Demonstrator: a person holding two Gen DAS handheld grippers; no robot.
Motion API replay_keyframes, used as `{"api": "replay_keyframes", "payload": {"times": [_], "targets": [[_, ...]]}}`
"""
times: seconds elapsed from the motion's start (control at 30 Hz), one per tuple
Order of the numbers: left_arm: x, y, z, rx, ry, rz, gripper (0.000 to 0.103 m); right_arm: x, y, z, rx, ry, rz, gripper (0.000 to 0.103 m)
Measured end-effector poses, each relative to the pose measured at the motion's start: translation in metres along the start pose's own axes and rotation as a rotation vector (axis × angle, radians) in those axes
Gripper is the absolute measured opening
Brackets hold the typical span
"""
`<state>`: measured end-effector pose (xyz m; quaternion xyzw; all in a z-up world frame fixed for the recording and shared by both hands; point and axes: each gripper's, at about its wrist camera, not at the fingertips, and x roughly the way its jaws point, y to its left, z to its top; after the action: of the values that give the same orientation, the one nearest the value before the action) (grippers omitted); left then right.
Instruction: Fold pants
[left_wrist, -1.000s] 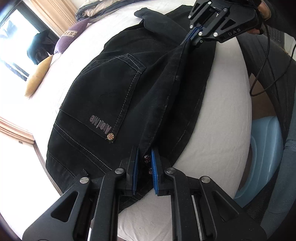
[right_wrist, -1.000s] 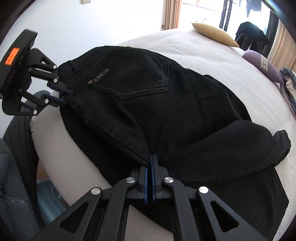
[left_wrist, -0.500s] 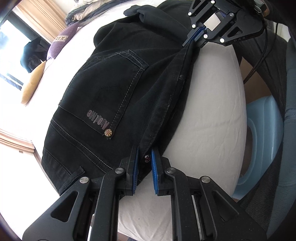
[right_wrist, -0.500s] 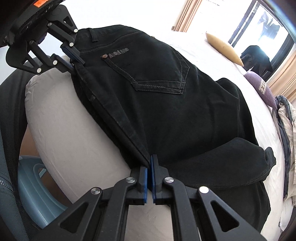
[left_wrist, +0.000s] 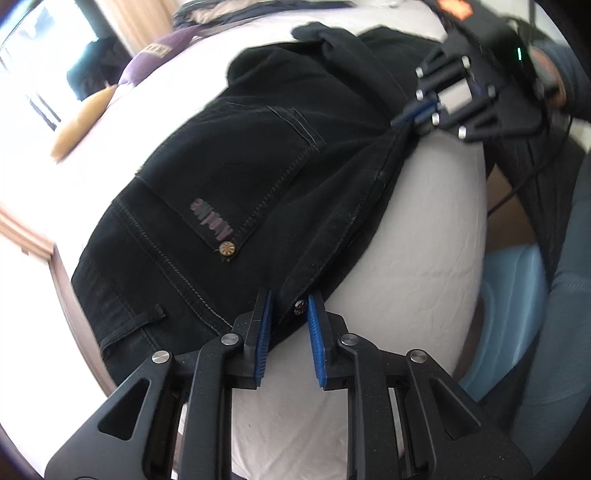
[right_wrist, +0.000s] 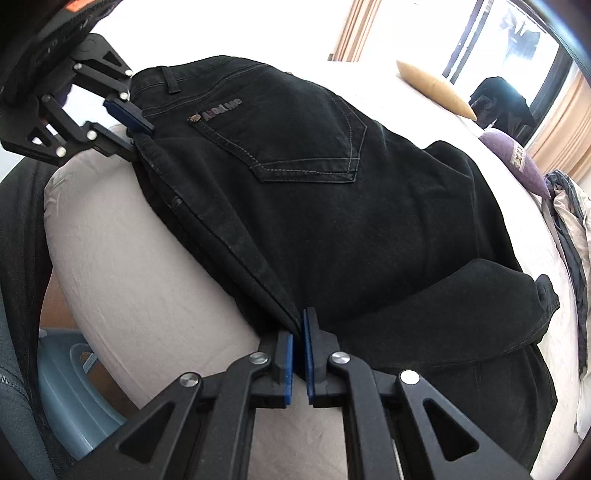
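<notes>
Black jeans lie back-pocket up on the white bed, legs folded together. My left gripper is at the waistband corner. Its jaws are opening; the buttoned corner still sits between the blue pads, and a sliver of sheet shows beside the right pad. My right gripper is farther down the same long edge. Its jaws are opening slightly, but the fold is still pinched at the tips and the cloth tents toward them. That edge runs straight between both grippers.
The mattress edge curves down just beside the held seam, with a pale blue plastic tub on the floor below it. A person's grey-clad leg stands close by. A yellow pillow, a purple pillow and heaped clothes lie farther across the bed.
Both grippers have sunk toward the mattress and carried the jeans' near edge inward, baring more sheet beside it. The left jaws stand a little wider than before.
</notes>
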<state>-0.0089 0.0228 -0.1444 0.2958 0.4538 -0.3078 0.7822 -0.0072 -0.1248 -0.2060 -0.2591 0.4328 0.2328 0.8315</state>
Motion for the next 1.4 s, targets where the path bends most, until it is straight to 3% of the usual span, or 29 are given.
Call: {"api": "replay_keyframes", "payload": {"times": [0.23,0.3,0.4,0.47,0.6,0.7,0.83,0.9,1.0,1.1,1.17,1.27,1.4], "targets": [[-0.043,0.034,0.053,-0.188,-0.130,-0.061,0.020,-0.005,-0.001,-0.011,0.047,-0.019,-0.001,0.008],[-0.046,0.033,0.069,-0.185,-0.155,-0.078,0.020,-0.006,-0.005,-0.013,0.048,-0.021,0.001,0.008],[-0.030,0.030,0.087,-0.192,-0.138,-0.060,0.020,-0.006,-0.008,-0.014,0.056,-0.022,0.005,0.008],[-0.006,0.029,0.093,-0.218,-0.119,-0.087,0.020,-0.005,-0.009,-0.016,0.065,-0.025,0.003,0.008],[0.059,0.023,0.079,-0.272,0.016,-0.107,0.019,-0.006,-0.011,-0.020,0.062,-0.032,-0.001,0.009],[0.064,0.024,0.058,-0.308,-0.033,-0.135,0.019,-0.006,-0.014,-0.022,0.073,-0.035,0.011,0.011],[0.043,0.034,0.051,-0.324,-0.010,-0.070,0.020,-0.006,-0.023,-0.025,0.101,-0.046,0.017,0.021],[0.029,0.039,0.057,-0.378,-0.035,-0.091,0.020,-0.005,-0.029,-0.025,0.132,-0.047,0.022,0.027],[0.015,0.034,0.087,-0.384,-0.128,-0.120,0.020,-0.005,-0.034,-0.024,0.166,-0.047,0.029,0.035],[0.027,0.019,0.128,-0.348,-0.169,-0.146,0.020,-0.006,-0.039,-0.023,0.186,-0.045,0.035,0.042],[0.051,0.010,0.148,-0.329,-0.133,-0.170,0.020,-0.009,-0.046,-0.024,0.230,-0.045,0.065,0.047],[0.100,-0.001,0.155,-0.304,0.005,-0.156,0.020,-0.027,-0.065,-0.029,0.310,-0.076,0.103,0.047],[0.102,0.003,0.161,-0.333,-0.001,-0.171,0.020,-0.061,-0.126,-0.047,0.509,-0.160,0.100,0.047]]}}
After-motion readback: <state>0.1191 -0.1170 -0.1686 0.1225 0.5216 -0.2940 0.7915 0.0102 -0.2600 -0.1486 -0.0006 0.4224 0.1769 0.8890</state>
